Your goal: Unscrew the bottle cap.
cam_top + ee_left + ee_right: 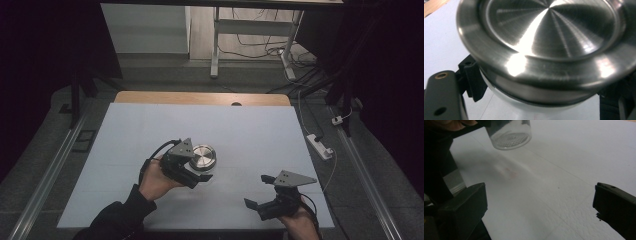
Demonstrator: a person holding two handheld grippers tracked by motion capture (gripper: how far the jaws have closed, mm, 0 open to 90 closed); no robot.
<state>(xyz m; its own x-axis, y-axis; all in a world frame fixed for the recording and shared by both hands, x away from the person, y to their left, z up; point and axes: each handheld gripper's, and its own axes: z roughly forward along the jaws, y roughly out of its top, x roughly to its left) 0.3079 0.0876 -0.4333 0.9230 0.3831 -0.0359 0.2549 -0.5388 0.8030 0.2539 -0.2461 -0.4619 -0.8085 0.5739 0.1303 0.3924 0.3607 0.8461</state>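
left tool [197,172] clamps the steel-lidded jar [202,157]; right tool [260,192] gapes empty.

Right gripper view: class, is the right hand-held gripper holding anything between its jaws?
No: the right hand-held gripper has its jaws wide apart, with bare white table between them.

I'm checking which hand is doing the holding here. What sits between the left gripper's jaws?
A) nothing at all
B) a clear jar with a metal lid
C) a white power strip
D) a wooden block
B: the left gripper is shut on the jar, whose brushed metal lid shows up close in the left gripper view, while the right gripper stands open over the table.
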